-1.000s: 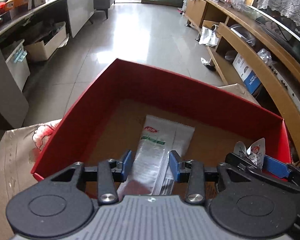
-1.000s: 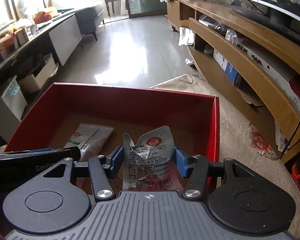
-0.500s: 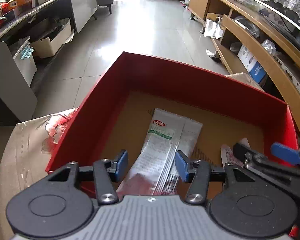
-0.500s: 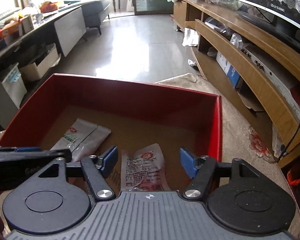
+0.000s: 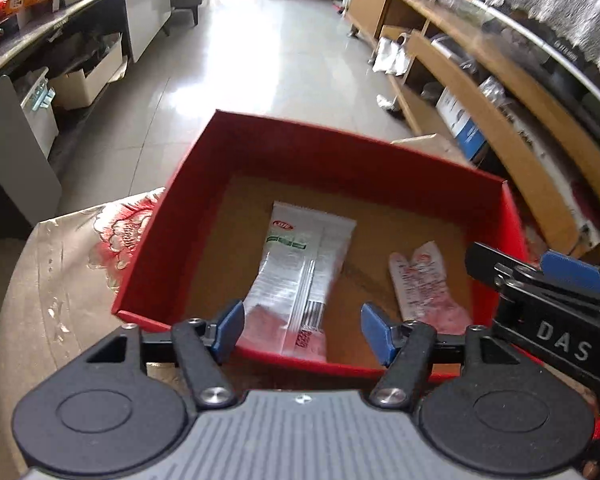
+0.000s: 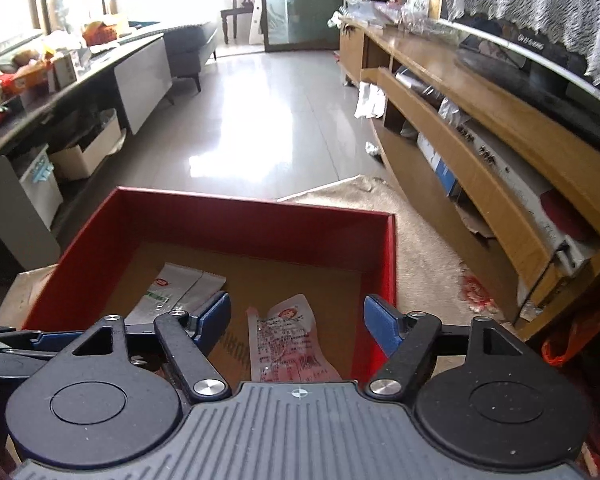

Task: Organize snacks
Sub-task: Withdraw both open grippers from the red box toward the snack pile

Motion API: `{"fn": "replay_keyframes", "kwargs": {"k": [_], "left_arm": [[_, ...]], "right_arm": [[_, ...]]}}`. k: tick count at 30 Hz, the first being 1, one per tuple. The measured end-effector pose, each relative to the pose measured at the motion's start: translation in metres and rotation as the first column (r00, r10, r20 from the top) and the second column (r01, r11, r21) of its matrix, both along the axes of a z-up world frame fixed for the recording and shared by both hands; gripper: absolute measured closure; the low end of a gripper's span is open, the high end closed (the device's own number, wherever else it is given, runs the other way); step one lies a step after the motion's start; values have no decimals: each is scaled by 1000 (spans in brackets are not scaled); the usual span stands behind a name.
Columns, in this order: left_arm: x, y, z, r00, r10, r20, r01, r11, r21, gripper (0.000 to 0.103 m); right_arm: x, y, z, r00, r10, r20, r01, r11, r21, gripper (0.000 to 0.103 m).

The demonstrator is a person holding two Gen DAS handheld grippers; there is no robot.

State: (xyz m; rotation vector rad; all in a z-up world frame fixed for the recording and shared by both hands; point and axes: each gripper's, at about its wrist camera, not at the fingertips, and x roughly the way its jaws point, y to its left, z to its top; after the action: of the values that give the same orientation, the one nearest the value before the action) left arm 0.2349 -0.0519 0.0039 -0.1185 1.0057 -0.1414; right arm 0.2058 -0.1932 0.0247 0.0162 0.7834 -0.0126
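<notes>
My two hand-held grippers (image 5: 302, 330) (image 6: 296, 324), both released, hovering over crinkly white-and-red snack packets (image 5: 306, 268) (image 6: 288, 344) in the red cardboard box (image 5: 340, 160), centre frame.

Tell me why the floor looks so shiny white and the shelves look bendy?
In the right wrist view, daylight bounces off the glossy tiled floor as white glare; the fisheye lens curves the wooden shelves. In the left wrist view the same glare sits beyond the red box, and the shelves look curved and smeary, blurred near the edge.
</notes>
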Motion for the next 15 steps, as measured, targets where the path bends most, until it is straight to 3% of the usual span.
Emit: {"fn": "replay_keyframes", "kwargs": {"k": [5,9,15], "left_arm": [[-24,20,17,1000,4,18,-3,998,-66,36],[-43,37,18,1000,24,-14,-26,992,-127,36],[-67,49,9,998,33,-56,-40,991,-126,36]], "right_arm": [[-27,-11,16,999,-29,26,28,999,42,22],[-47,-8,15,1000,-25,9,25,998,50,22],[-70,-5,3,999,-20,-51,24,997,78,21]]}}
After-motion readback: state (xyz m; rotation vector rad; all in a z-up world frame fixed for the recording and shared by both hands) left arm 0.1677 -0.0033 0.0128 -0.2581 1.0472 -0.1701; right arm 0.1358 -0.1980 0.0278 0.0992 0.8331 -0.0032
